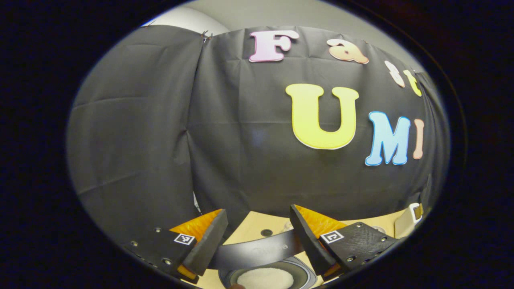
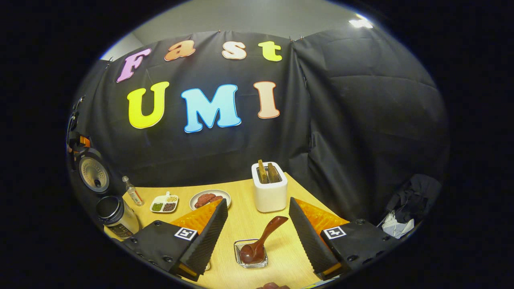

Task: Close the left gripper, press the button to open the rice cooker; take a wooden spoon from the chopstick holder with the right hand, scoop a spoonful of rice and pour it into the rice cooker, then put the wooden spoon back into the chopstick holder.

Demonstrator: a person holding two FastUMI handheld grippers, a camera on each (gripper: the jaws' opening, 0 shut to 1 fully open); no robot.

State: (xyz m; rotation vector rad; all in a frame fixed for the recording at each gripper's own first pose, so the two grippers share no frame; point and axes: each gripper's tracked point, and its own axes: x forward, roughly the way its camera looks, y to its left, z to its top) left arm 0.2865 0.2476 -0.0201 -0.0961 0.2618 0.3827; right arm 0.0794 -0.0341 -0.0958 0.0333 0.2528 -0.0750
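So the left gripper (image 1: 259, 241) has its fingers wide, hanging over the open rice cooker (image 1: 267, 277) with rice inside. Right gripper (image 2: 259, 237) is wide too, above the wooden spoon (image 2: 261, 241) resting in a small glass dish (image 2: 251, 253) on the counter (image 2: 241, 218), toaster (image 2: 269, 186) just beyond.

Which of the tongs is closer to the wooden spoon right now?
Right. The right tongs hang open just above the spoon, which lies between their fingers. The left tongs hang open over a bowl of rice instead.

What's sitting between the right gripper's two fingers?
In the right gripper view, the wooden spoon lies between the open fingers, its bowl resting in a small clear dish on the table.
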